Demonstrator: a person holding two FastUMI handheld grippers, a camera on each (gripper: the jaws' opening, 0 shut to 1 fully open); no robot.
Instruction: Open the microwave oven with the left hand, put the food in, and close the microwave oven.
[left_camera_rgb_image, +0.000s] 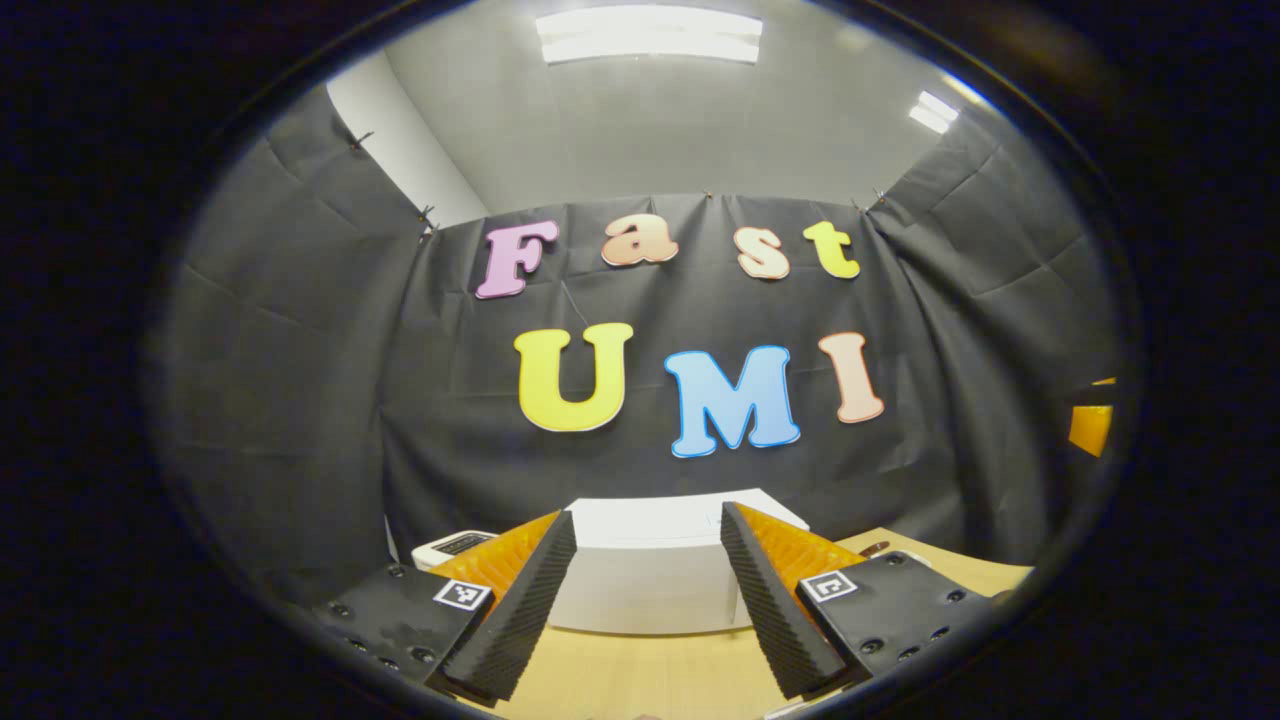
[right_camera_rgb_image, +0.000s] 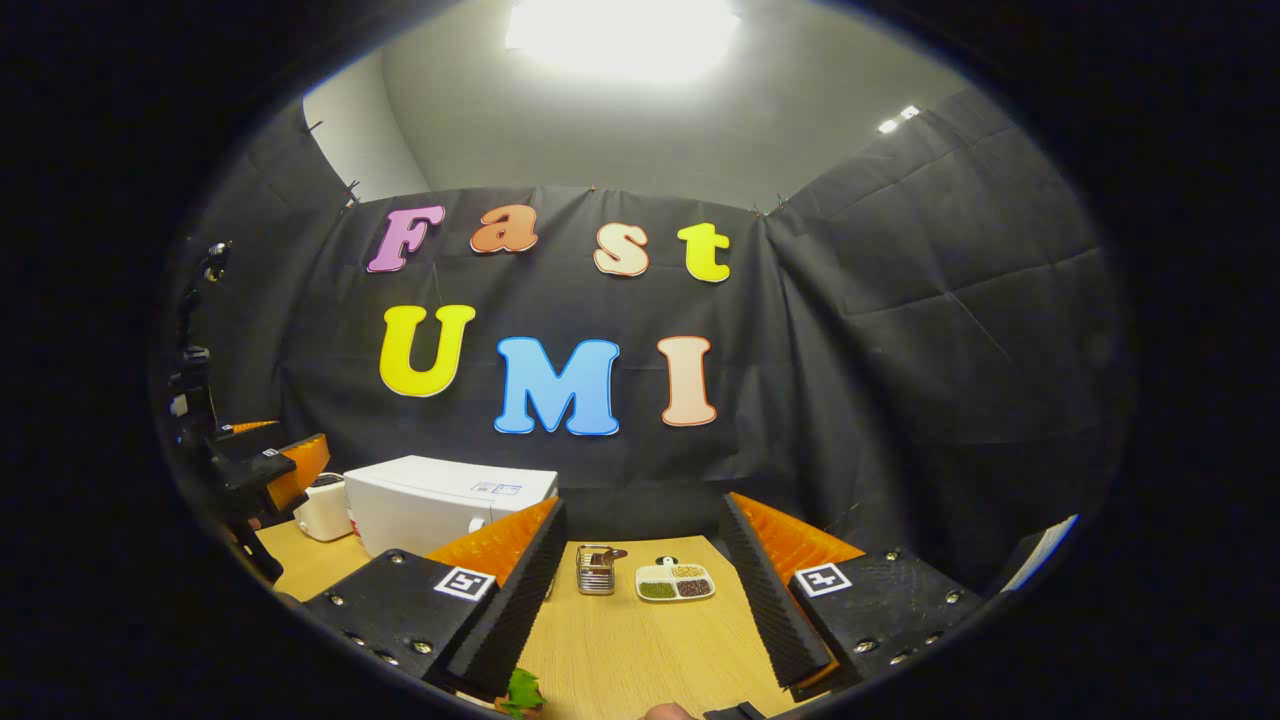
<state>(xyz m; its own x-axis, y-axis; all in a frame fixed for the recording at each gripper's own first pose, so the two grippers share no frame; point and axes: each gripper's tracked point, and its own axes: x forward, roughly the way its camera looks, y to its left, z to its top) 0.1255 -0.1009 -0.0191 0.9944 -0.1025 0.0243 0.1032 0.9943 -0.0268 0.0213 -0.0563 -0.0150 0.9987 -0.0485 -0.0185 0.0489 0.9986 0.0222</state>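
The white microwave oven (left_camera_rgb_image: 650, 575) stands on the wooden table straight ahead of my left gripper (left_camera_rgb_image: 648, 512), which is open with nothing between its fingers. In the right gripper view the microwave oven (right_camera_rgb_image: 440, 505) sits at the back left, its door looking closed. A white divided plate of food (right_camera_rgb_image: 675, 582) lies on the table ahead of my right gripper (right_camera_rgb_image: 645, 502), which is open and empty. The left gripper (right_camera_rgb_image: 270, 465) also appears at the far left, held beside the microwave.
A small metal rack (right_camera_rgb_image: 597, 568) stands just left of the plate. A small white appliance (right_camera_rgb_image: 325, 510) sits left of the microwave. Something green and leafy (right_camera_rgb_image: 520, 690) lies at the table's near edge. Black cloth walls close in behind and to the sides.
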